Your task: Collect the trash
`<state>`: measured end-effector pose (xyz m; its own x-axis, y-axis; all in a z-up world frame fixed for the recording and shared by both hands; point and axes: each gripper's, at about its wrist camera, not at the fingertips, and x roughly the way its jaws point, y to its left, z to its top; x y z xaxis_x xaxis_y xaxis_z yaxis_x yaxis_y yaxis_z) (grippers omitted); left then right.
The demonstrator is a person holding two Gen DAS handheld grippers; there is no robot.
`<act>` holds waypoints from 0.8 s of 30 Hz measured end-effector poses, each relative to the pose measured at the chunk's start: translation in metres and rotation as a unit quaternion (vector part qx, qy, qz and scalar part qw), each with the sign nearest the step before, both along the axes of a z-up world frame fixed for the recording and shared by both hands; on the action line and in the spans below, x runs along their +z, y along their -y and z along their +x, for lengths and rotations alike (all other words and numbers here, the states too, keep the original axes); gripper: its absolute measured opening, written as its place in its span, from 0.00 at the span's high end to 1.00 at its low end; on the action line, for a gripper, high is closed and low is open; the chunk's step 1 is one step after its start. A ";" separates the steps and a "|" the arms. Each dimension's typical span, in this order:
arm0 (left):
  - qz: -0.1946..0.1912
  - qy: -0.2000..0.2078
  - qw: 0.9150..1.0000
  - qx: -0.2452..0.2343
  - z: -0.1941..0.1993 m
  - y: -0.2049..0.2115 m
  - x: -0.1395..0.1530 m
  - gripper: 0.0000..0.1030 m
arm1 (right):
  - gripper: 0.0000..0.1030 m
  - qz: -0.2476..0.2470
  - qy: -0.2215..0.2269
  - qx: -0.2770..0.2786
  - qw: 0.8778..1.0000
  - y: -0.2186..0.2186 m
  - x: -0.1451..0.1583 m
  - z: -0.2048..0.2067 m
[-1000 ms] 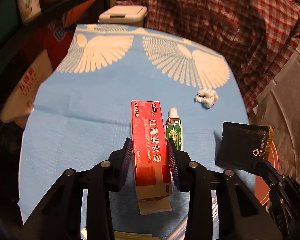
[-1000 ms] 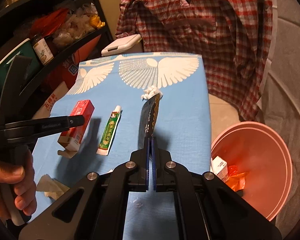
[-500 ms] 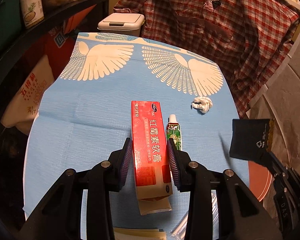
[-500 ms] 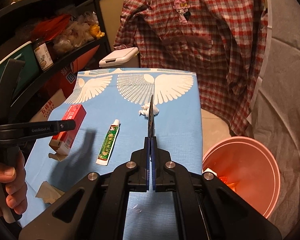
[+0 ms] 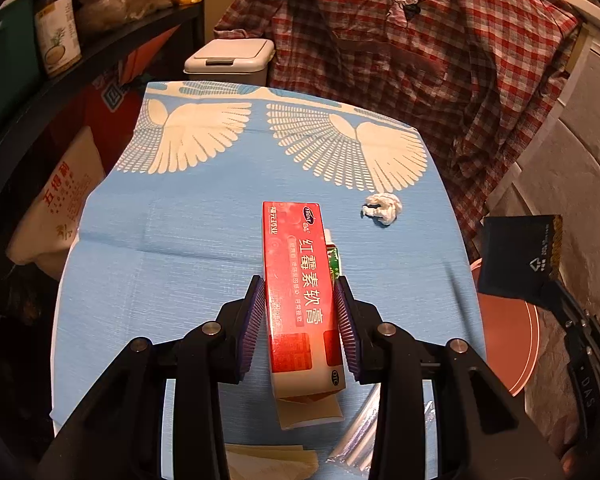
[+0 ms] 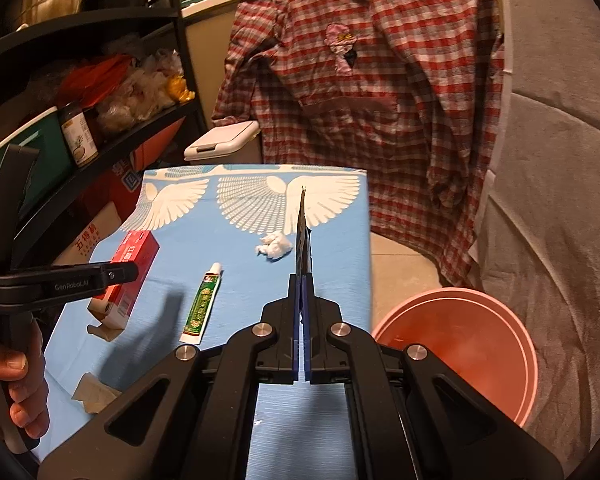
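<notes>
My left gripper (image 5: 300, 300) is shut on a red ointment box (image 5: 300, 292) and holds it above the blue cloth-covered table (image 5: 180, 240); the box also shows in the right wrist view (image 6: 126, 276). My right gripper (image 6: 301, 280) is shut on a flat black packet (image 6: 303, 240), seen edge-on, raised above the table's right side; the packet also shows in the left wrist view (image 5: 518, 258). A green ointment tube (image 6: 202, 304) and a crumpled white tissue (image 6: 274, 245) lie on the table. A pink bin (image 6: 460, 344) stands on the floor at the right.
A plaid shirt (image 6: 360, 100) hangs behind the table. A white lidded bin (image 5: 232, 60) stands at the far end. Dark shelves (image 6: 80, 100) with jars and bags line the left. Brown paper scraps (image 6: 94, 398) and clear plastic (image 5: 360, 440) lie at the table's near edge.
Both grippers have risen and pulled back from the table with their items. The black packet has moved right, toward the pink bin.
</notes>
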<state>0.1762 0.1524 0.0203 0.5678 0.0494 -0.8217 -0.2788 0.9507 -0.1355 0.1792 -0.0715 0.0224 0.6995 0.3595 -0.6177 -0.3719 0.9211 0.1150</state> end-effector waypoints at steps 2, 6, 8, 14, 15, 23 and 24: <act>0.004 0.000 1.000 -0.001 0.000 0.003 0.000 0.65 | 0.99 -0.001 0.006 -0.003 1.000 0.005 0.002 -0.002; 0.008 -0.001 1.000 -0.005 0.000 0.009 0.000 0.65 | 0.99 -0.002 0.012 -0.009 1.000 0.014 0.005 -0.003; 0.008 -0.001 1.000 -0.006 0.000 0.012 -0.001 0.65 | 0.99 0.000 0.013 -0.013 1.000 0.019 0.006 -0.003; 0.007 0.004 1.000 -0.012 0.003 0.023 0.001 0.65 | 0.99 0.003 0.014 -0.025 1.000 0.035 0.006 -0.003; 0.008 0.005 1.000 -0.013 0.003 0.025 0.002 0.65 | 0.99 0.003 0.014 -0.027 1.000 0.037 0.005 -0.003; 0.011 0.006 1.000 -0.027 0.009 0.043 0.002 0.65 | 0.98 0.004 0.015 -0.041 0.999 0.054 0.005 -0.002; 0.010 0.006 1.000 -0.028 0.010 0.045 0.001 0.65 | 0.98 0.004 0.015 -0.042 0.999 0.055 0.005 -0.002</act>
